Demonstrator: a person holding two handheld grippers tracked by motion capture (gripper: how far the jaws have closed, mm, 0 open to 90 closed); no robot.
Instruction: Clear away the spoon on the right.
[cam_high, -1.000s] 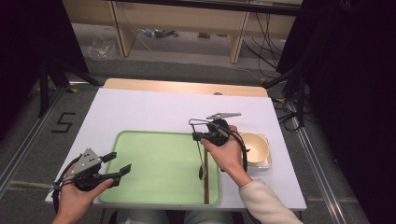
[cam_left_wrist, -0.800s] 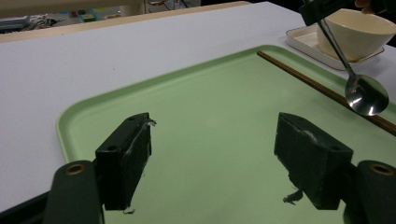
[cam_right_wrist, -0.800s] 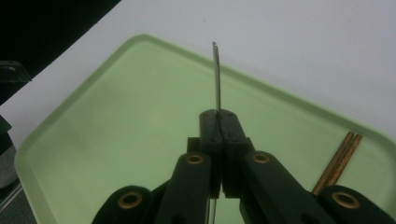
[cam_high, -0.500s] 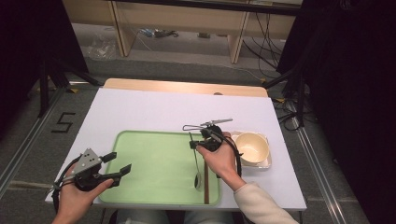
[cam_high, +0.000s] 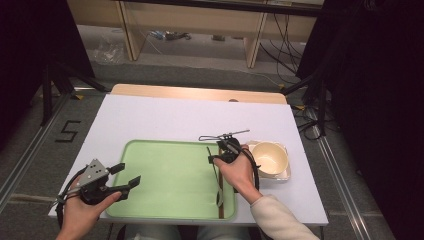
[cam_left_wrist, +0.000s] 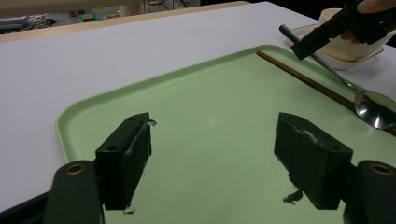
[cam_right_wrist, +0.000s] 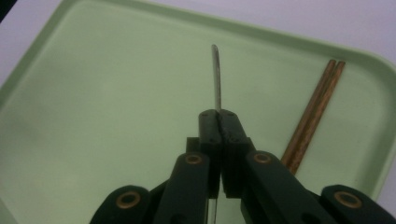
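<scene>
My right gripper (cam_right_wrist: 218, 122), jaws clamped on the spoon (cam_right_wrist: 215, 74) handle, has carried it from the bowl (cam_high: 270, 157) side over the green tray (cam_high: 165, 175), beside the chopsticks (cam_right_wrist: 312, 116); my left gripper (cam_left_wrist: 219, 158) waits, jaws apart and empty.

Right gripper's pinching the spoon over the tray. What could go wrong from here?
1. The right gripper is shut on the thin metal spoon by its narrow handle alone; it could pivot or slip between the jaws.
2. The spoon's bowl sits right by the brown wooden chopsticks on the pale green plastic tray; lowering it may knock them.
3. The cream bowl stands close beside that hand; a swing could bump it.
</scene>
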